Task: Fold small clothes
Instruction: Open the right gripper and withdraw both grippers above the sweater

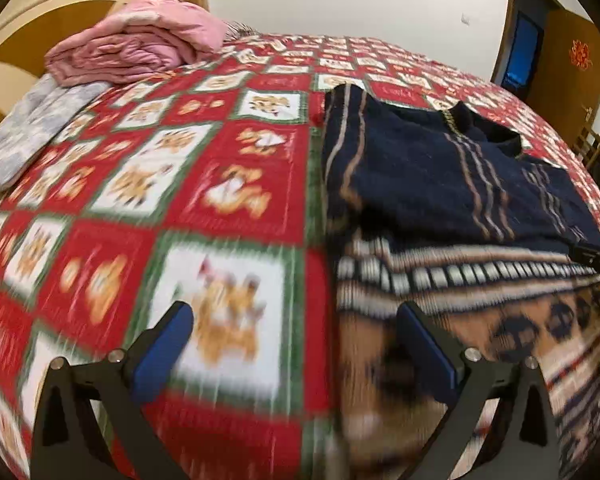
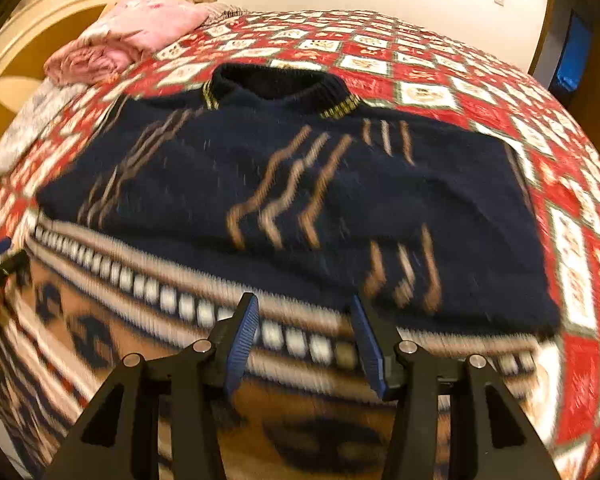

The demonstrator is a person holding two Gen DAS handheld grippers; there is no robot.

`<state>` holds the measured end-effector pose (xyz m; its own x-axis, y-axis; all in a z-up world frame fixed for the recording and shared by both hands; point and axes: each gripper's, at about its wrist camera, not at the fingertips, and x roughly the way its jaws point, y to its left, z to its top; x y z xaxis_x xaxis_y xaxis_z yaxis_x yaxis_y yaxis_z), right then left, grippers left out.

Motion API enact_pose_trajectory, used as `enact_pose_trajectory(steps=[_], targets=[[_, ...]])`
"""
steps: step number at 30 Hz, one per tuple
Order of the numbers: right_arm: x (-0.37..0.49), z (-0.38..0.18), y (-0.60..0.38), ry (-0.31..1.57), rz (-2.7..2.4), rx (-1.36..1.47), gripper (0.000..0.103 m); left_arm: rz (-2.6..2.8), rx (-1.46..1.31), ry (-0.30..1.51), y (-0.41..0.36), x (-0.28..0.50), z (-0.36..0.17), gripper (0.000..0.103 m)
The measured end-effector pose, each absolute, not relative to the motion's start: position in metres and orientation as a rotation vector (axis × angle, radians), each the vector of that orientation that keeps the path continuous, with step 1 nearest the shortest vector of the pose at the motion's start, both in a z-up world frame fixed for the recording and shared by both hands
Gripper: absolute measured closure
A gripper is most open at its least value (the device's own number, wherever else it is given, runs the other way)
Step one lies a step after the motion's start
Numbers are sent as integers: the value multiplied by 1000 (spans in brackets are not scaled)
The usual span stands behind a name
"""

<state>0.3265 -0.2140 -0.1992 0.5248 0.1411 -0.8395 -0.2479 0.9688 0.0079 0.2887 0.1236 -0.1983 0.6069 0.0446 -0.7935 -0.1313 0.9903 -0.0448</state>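
A navy knitted sweater with tan zigzag stripes lies flat on the bed, its collar at the far side. A tan, white and navy patterned band runs across the part nearest me. My right gripper hovers over that band, jaws open, with nothing pinched between the blue pads. In the left wrist view the sweater fills the right half. My left gripper is wide open above the sweater's left edge, one finger over the bedspread and the other over the patterned band. Both views are blurred.
The bed is covered by a red, white and green checked bedspread. A folded pink quilt and a grey blanket lie at the far left by the headboard. A brown door stands at the far right.
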Motion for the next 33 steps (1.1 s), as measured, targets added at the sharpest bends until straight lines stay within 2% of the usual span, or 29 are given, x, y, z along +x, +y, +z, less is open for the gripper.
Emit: enact_pose_trajectory(steps=[11, 33], targets=[[226, -207, -245, 960, 184, -135, 53, 107, -127, 890, 98, 196, -203, 0], [123, -214, -261, 887, 163, -62, 50, 90, -95, 896, 69, 136, -198, 0]])
